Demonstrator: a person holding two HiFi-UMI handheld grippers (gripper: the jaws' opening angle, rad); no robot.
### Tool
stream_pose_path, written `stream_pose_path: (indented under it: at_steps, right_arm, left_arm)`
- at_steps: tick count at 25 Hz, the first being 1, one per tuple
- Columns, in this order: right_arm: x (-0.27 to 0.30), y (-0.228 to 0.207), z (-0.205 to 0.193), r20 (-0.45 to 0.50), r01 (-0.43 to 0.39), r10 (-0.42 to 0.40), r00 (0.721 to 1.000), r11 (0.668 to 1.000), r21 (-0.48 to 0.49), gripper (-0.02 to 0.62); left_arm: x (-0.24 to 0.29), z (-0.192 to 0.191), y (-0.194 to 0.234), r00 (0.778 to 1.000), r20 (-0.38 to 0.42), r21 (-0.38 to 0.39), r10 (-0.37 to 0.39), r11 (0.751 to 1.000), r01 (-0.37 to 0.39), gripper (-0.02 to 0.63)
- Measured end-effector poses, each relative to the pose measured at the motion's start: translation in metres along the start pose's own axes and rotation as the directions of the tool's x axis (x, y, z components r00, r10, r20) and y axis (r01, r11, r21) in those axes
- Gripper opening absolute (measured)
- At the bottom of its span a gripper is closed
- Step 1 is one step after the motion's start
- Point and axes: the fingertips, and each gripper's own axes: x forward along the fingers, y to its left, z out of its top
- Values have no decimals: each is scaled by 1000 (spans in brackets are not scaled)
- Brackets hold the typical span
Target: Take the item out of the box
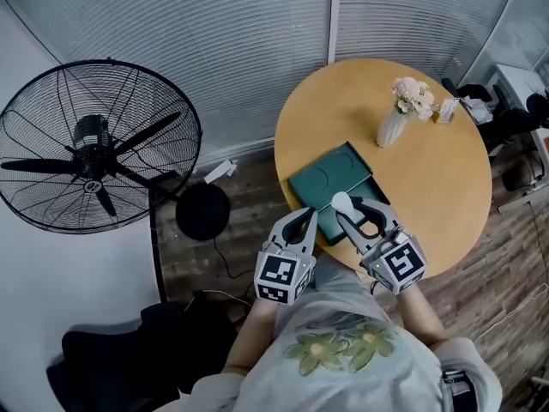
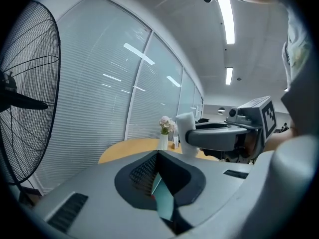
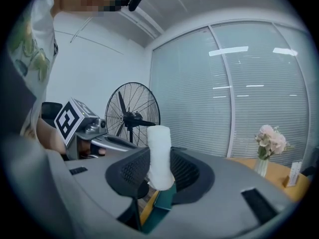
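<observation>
A dark green flat box (image 1: 326, 177) lies on the near side of the round wooden table (image 1: 429, 187). My right gripper (image 1: 344, 209) is shut on a white cylinder-shaped item (image 1: 341, 202) and holds it upright just above the box's near end. In the right gripper view the white item (image 3: 159, 156) stands between the jaws of the right gripper (image 3: 160, 166), with green box below. My left gripper (image 1: 307, 218) sits at the box's near left edge. In the left gripper view the jaws of the left gripper (image 2: 158, 157) meet on a thin green edge of the box (image 2: 162, 198).
A white vase of pink flowers (image 1: 403, 110) and a small card (image 1: 446, 110) stand at the table's far side. A big black standing fan (image 1: 94, 148) with its round base (image 1: 203, 211) stands left of the table. Dark bags (image 1: 129, 354) lie on the floor.
</observation>
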Motion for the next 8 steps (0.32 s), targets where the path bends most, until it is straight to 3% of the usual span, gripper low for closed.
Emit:
stream_pose_path:
  at_steps: [8]
  right_arm:
    - [-1, 1, -5, 0, -15, 15, 1000, 1000, 11, 133]
  left_arm:
    - [-1, -3, -3, 1000, -6, -2, 14, 1000, -14, 0]
